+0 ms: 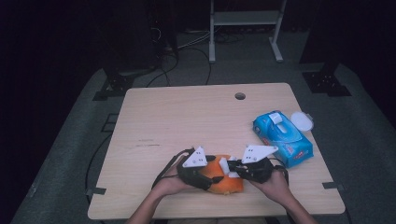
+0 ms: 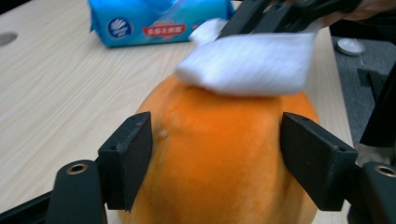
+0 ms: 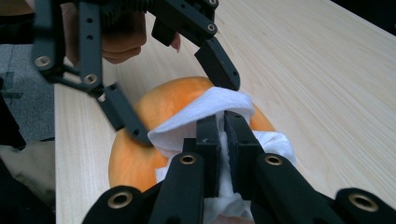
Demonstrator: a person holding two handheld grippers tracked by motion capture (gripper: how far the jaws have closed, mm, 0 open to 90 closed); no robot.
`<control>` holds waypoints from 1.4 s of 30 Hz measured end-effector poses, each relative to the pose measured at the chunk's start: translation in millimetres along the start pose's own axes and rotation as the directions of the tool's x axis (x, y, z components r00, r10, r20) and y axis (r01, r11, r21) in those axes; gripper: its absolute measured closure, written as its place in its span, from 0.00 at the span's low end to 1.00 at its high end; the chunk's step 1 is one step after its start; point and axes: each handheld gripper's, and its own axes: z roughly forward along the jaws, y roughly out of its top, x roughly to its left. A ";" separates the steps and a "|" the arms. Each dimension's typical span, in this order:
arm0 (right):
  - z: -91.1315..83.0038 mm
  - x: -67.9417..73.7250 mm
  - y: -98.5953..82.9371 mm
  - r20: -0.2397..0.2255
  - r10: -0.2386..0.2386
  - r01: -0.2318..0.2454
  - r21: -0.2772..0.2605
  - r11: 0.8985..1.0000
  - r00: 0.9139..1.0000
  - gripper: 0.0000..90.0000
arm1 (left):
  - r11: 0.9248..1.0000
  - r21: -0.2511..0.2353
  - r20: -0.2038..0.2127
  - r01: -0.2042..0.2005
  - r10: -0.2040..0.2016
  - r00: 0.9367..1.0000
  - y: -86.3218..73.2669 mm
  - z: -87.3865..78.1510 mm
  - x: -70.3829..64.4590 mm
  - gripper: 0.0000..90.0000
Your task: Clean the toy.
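Your left gripper (image 1: 212,178) holds the orange fruit (image 1: 226,182) between its jaws near the front edge of the table (image 1: 187,121), and your right gripper (image 1: 233,168) is clamped on a white wipe (image 2: 250,63) lying on top of it. The fruit's long axis runs left to right. Behind is much free table; the blue tissue pack (image 1: 282,137) lies near on the right.

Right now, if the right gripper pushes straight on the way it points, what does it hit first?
The orange fruit. The right gripper, shut on the white wipe, points at it with the wipe draped over its top. Just beyond sit the left gripper's fingers, though depth is hard to judge.
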 end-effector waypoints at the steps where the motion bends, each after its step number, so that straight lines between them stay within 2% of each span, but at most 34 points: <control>1: -1.4 -1.2 -0.2 0.003 0.001 -0.001 0.001 1.000 1.000 0.94 | 1.000 0.004 -0.005 0.007 -0.007 1.000 -0.7 -0.2 1.7 0.31; 5: -5.7 -4.3 -5.1 0.011 0.022 -0.022 0.004 1.000 1.000 0.94 | 0.999 0.003 -0.017 0.050 -0.050 0.999 -2.8 -0.1 6.1 0.31; 9: -10.9 -2.6 -6.9 0.023 0.019 -0.019 0.001 1.000 1.000 0.94 | 0.997 0.010 -0.034 0.073 -0.073 0.997 -3.3 -0.6 9.0 0.32; 13: -11.5 3.7 -2.2 0.005 0.013 -0.013 -0.018 1.000 1.000 0.94 | 0.992 0.001 -0.057 0.127 -0.127 0.990 -3.1 0.1 11.9 0.31; 15: -7.4 6.7 1.3 0.008 -0.006 0.006 -0.009 1.000 1.000 0.94 | 0.992 -0.002 -0.054 0.126 -0.126 0.991 -3.0 -0.1 11.7 0.31; 17: -4.4 6.1 1.8 0.007 -0.006 0.006 -0.005 1.000 1.000 0.94 | 0.992 -0.006 -0.042 0.128 -0.129 0.991 -3.7 -1.3 11.5 0.30; 20: -4.0 -1.2 -1.5 0.014 0.010 -0.010 -0.005 1.000 1.000 0.94 | 0.993 -0.013 0.000 0.117 -0.117 0.993 -4.4 -2.6 10.6 0.30; 24: -5.5 -10.1 -6.7 0.026 0.039 -0.039 -0.006 0.999 0.999 0.94 | 0.996 -0.008 0.036 0.094 -0.094 0.995 -2.6 -3.2 8.2 0.27; 27: -3.8 -9.7 -6.5 0.031 0.041 -0.040 -0.006 0.999 0.999 0.94 | 0.998 -0.021 0.034 0.062 -0.061 0.998 -1.3 -2.4 5.7 0.21; 31: -0.9 -6.7 -3.6 0.039 0.031 -0.031 -0.010 0.999 0.999 0.94 | 0.999 -0.013 0.005 0.047 -0.047 0.999 0.1 -0.2 3.6 0.23; 33: -0.4 -3.6 -1.0 0.041 0.019 -0.019 -0.013 1.000 0.999 0.94 | 0.998 0.008 -0.012 0.055 -0.055 0.998 0.7 -0.6 4.6 0.27; 35: -1.0 0.1 1.0 0.037 0.010 -0.009 -0.018 1.000 0.999 0.94 | 0.997 0.017 -0.023 0.081 -0.081 0.996 0.3 -1.3 6.3 0.30; 38: -2.4 3.6 2.4 0.023 0.000 0.000 -0.023 1.000 1.000 0.94 | 0.992 0.014 -0.027 0.126 -0.125 0.992 -3.0 -2.9 11.6 0.31; 42: -5.6 0.4 -1.5 0.028 0.013 -0.012 -0.024 1.000 1.000 0.94 | 0.989 0.003 -0.022 0.150 -0.150 0.988 -6.9 -4.6 15.1 0.32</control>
